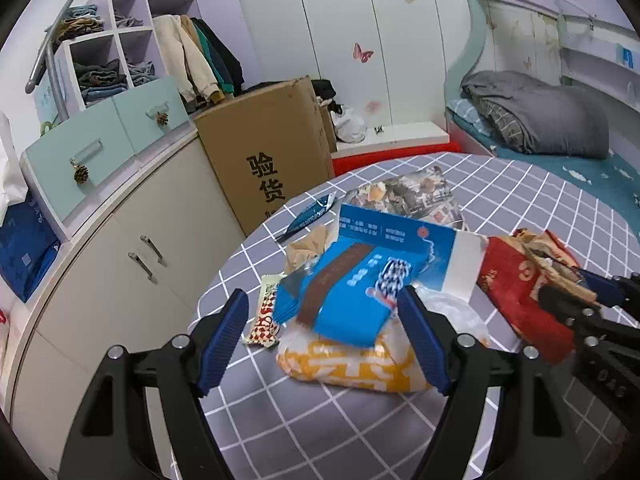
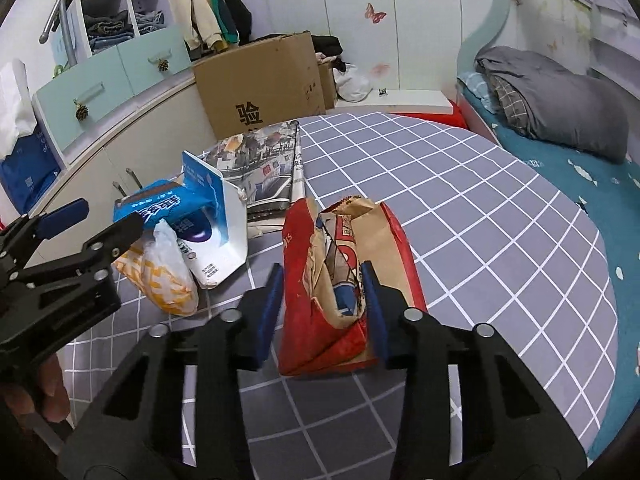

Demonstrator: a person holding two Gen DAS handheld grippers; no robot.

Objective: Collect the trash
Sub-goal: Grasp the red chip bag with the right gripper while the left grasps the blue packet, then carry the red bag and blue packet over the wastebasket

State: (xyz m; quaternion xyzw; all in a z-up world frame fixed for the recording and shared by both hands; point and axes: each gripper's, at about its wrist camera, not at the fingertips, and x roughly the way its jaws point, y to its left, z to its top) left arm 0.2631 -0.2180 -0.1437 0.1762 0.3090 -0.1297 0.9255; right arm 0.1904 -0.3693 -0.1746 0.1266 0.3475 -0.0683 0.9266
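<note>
Both grippers reaching into the trash pile on the checked bench [image 2: 480, 208].

The right gripper [image 2: 320, 304], low centre of its view, has its jaws narrowed around the torn red paper bag [image 2: 316, 332], pads seemingly touching. The left gripper [image 1: 324, 340] stands apart, straddling the blue wrapper [image 1: 348, 292] atop a yellow packet [image 1: 352, 368]. Next, likely: clamp and lift.

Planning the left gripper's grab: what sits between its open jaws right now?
In the left wrist view, a blue snack wrapper lies between the left gripper's open jaws, resting on a yellow-and-white bag.
</note>
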